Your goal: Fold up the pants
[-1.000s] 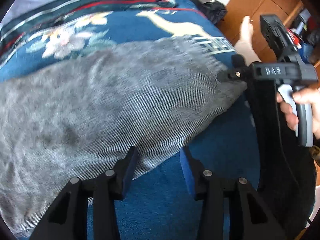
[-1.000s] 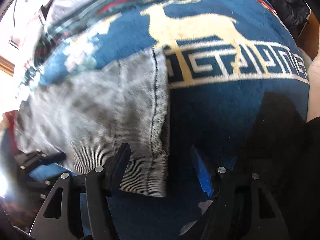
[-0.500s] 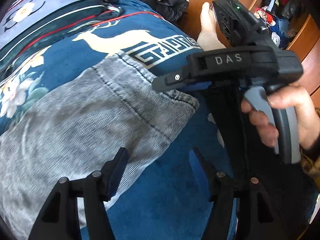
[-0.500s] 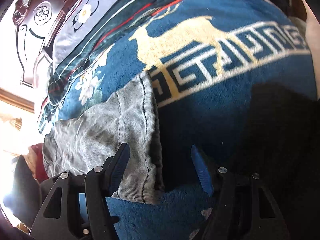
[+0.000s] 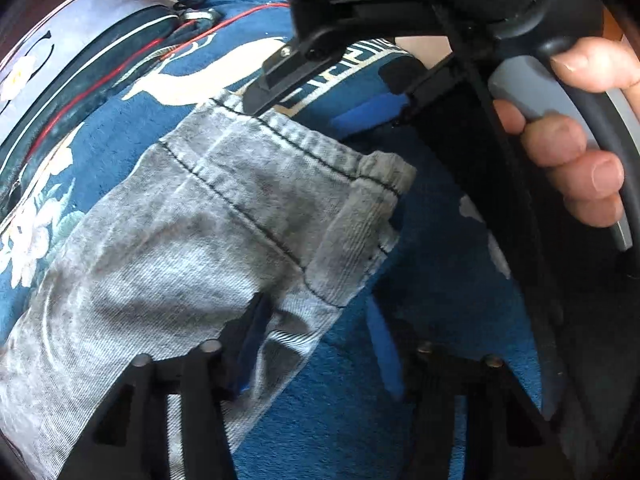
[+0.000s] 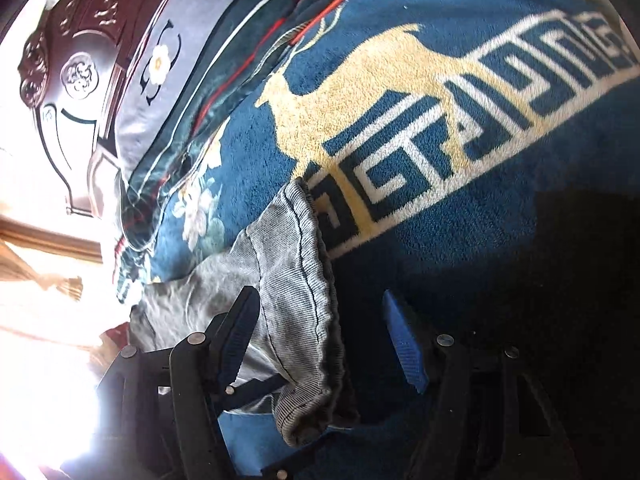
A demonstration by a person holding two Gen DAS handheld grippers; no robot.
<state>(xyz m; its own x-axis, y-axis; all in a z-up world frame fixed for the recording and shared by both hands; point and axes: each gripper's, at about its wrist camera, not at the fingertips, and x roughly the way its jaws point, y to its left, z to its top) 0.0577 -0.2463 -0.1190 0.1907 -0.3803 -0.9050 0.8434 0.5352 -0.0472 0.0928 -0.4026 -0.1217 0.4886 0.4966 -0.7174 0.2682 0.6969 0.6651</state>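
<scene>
Grey denim pants (image 5: 200,220) lie flat on a blue deer-patterned blanket (image 5: 360,420), with the leg hem toward the right. My left gripper (image 5: 316,344) stands over the near edge of the leg and its jaws are closing. One pad rests above the cloth, the other over bare blanket, and neither presses the fabric. My right gripper (image 6: 320,340) is open, with the stitched hem of the pants (image 6: 292,280) lying between its fingers. The left wrist view shows the right gripper (image 5: 296,116) at the far end of the hem, held by a hand (image 5: 572,160).
Striped folded bedding (image 5: 80,60) lies at the head of the bed. Behind it rises a carved dark wooden headboard (image 6: 72,72). Bare blanket (image 6: 440,260) spreads to the right of the hem. Strong window glare (image 6: 40,300) washes out the left side.
The left gripper has slid along the leg to the hem end, its jaws widening and then narrowing. The right gripper rolled and now sits much closer, with the hem still between its fingers.
</scene>
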